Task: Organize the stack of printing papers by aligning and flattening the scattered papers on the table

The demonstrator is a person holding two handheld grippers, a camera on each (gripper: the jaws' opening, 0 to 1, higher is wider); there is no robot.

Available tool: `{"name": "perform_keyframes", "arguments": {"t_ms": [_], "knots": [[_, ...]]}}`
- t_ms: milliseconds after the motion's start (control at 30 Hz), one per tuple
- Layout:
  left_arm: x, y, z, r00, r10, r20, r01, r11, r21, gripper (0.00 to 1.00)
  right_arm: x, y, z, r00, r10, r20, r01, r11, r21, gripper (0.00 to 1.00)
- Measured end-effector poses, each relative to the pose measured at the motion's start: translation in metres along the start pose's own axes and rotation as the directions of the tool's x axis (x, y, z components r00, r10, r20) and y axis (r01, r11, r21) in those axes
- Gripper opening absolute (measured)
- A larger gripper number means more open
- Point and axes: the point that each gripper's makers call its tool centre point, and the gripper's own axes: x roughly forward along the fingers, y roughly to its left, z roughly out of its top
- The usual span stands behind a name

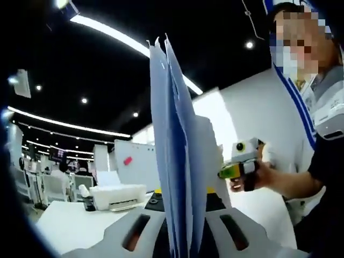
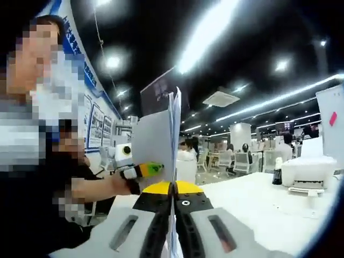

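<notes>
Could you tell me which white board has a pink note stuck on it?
The nearer white board, standing behind the printer; the boards further back look bare.

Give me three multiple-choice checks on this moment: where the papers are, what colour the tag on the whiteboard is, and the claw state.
1. Where is the stack of papers?
A. Flat on the table
B. Held upright between both claws
C. On the printer

2. What colour is the tag on the whiteboard?
A. Pink
B. Green
C. Black

3. What is the right claw doing?
A. Open, holding nothing
B. Shut on a pen
C. Shut on the papers

Answers: 1 B, the sheets stand on edge in the left claw and the right claw. 2 A, a pink spot. 3 C, its jaws pinch the sheets' edge.
</notes>
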Motion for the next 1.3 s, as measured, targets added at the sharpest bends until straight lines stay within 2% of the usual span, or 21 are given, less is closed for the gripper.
{"name": "perform_keyframes", "arguments": {"t_ms": [67,133,233,267,333,467,600,833,1000,1300], "knots": [[0.000,0.002,-0.007,1.000,0.008,-0.022,-0.008,1.000,-0.022,0.09,-0.001,0.000,-0.006,1.000,0.003,-0.024,-0.003,1.000,0.010,0.01],[0.000,0.004,-0.017,0.998,0.021,-0.057,-0.024,0.998,-0.055,0.16,-0.002,0.000,-0.012,0.999,0.007,-0.049,-0.006,1.000,0.020,0.10],[0.001,0.009,-0.036,0.991,0.060,-0.120,-0.069,0.995,-0.076,0.19,-0.001,-0.008,-0.027,0.995,-0.032,-0.091,0.034,0.999,0.028,0.12],[0.001,0.009,-0.038,0.991,0.067,-0.119,-0.077,0.994,-0.080,0.19,-0.002,-0.009,-0.030,0.995,-0.037,-0.096,0.040,0.999,0.027,0.12],[0.001,0.012,-0.037,0.990,0.084,-0.117,-0.095,0.991,-0.095,0.20,-0.002,-0.010,-0.032,0.994,-0.035,-0.103,0.039,0.999,0.036,0.12],[0.003,0.014,-0.030,0.993,0.075,-0.090,-0.087,0.987,-0.134,0.20,0.002,-0.009,-0.032,0.993,-0.033,-0.112,0.038,0.998,0.044,0.11],[0.006,0.012,-0.030,0.994,0.065,-0.091,-0.076,0.989,-0.127,0.20,0.004,-0.008,-0.034,0.992,-0.039,-0.122,0.042,0.999,0.021,0.08],[0.006,0.006,-0.035,0.994,0.046,-0.104,-0.059,0.990,-0.125,0.19,-0.001,-0.011,-0.036,0.992,-0.038,-0.121,0.046,0.997,0.062,0.00],[-0.004,0.007,-0.039,0.992,0.049,-0.112,-0.065,0.989,-0.136,0.21,-0.001,-0.012,-0.036,0.993,-0.035,-0.114,0.048,0.993,0.111,0.00],[-0.033,0.010,-0.039,0.992,0.034,-0.122,-0.052,0.987,-0.154,0.20,-0.003,-0.012,-0.036,0.993,-0.038,-0.116,0.051,0.992,0.111,0.00]]}}
